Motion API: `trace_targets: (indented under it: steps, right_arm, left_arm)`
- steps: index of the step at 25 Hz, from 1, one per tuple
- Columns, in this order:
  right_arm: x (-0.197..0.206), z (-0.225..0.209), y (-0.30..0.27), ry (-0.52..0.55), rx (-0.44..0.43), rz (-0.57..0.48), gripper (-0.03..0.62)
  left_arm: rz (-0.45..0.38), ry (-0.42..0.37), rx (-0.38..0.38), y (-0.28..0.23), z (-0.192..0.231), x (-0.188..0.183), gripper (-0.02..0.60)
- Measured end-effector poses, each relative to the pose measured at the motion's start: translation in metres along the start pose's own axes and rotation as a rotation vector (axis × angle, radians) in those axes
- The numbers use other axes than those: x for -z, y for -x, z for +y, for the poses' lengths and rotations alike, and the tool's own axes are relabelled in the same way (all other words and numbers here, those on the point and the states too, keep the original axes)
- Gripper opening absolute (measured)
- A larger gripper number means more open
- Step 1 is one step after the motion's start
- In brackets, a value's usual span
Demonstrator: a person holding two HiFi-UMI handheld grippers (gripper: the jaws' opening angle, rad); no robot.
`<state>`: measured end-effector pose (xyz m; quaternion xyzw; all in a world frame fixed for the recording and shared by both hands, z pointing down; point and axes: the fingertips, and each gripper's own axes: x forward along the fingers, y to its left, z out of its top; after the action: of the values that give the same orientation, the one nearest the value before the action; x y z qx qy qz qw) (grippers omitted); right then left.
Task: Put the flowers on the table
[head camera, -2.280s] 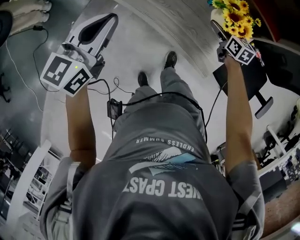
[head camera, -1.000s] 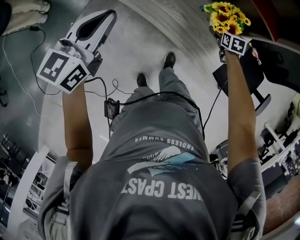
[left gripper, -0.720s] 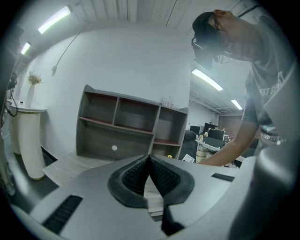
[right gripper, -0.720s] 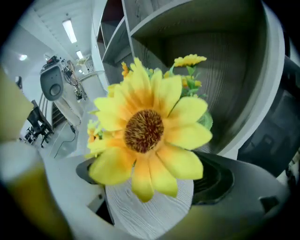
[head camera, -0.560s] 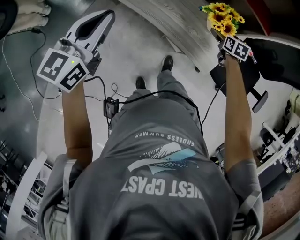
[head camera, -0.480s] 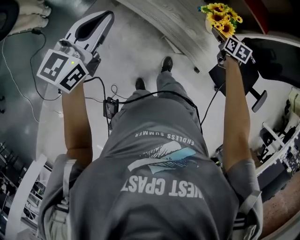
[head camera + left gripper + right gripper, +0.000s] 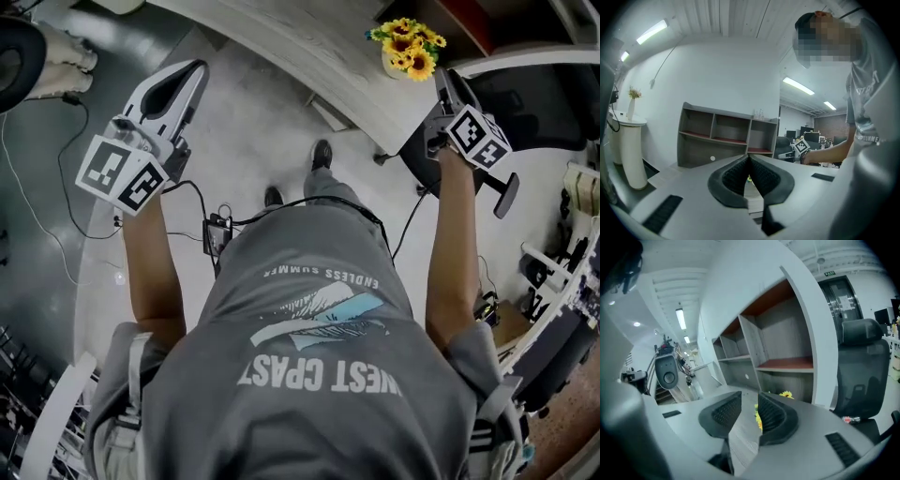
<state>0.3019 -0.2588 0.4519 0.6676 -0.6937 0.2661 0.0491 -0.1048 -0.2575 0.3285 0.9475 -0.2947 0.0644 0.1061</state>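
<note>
A bunch of yellow sunflowers (image 7: 405, 45) in a small white pot stands on the curved grey wood table (image 7: 309, 47), near its edge. My right gripper (image 7: 441, 77) hangs just right of the pot, apart from it. In the right gripper view the jaws (image 7: 749, 401) have just been closing and still show a gap with nothing in it; the flowers (image 7: 786, 394) sit beyond them on the tabletop. My left gripper (image 7: 190, 70) is held out over the floor, far left of the table, its pads (image 7: 740, 171) touching at the tips and empty.
A black office chair (image 7: 511, 103) stands right of my right arm. Grey shelves with red boards (image 7: 783, 363) rise behind the table. Cables and a small black box (image 7: 217, 234) lie on the floor by my feet. A white pedestal (image 7: 632, 150) stands far left.
The flowers, earlier right at the tip of my right gripper, now stand on the table apart from it. The right gripper has drawn back and risen. The left gripper shifted slightly.
</note>
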Motion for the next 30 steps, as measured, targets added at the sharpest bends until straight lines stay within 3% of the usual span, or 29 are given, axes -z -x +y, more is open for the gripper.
trace_targets:
  steps: [3, 6, 16, 24, 30]
  right_arm:
    - [-0.033, 0.033, 0.034, 0.034, -0.063, -0.091, 0.070]
    - [-0.060, 0.062, 0.074, 0.091, -0.130, -0.161, 0.043]
    - [-0.109, 0.148, 0.163, 0.285, -0.262, -0.283, 0.029]
    - [-0.121, 0.218, 0.202, 0.389, -0.278, -0.329, 0.028]
    - [-0.133, 0.217, 0.244, 0.390, -0.257, -0.359, 0.028]
  left_arm:
    - [-0.018, -0.015, 0.015, 0.008, -0.009, -0.007, 0.017]
    - [-0.030, -0.027, 0.028, 0.016, -0.026, -0.014, 0.017]
    - [-0.065, -0.070, 0.046, 0.036, -0.040, -0.032, 0.017]
    - [-0.069, -0.062, 0.052, 0.065, -0.021, -0.016, 0.017]
    - [-0.075, -0.071, 0.067, 0.075, -0.045, -0.029, 0.017]
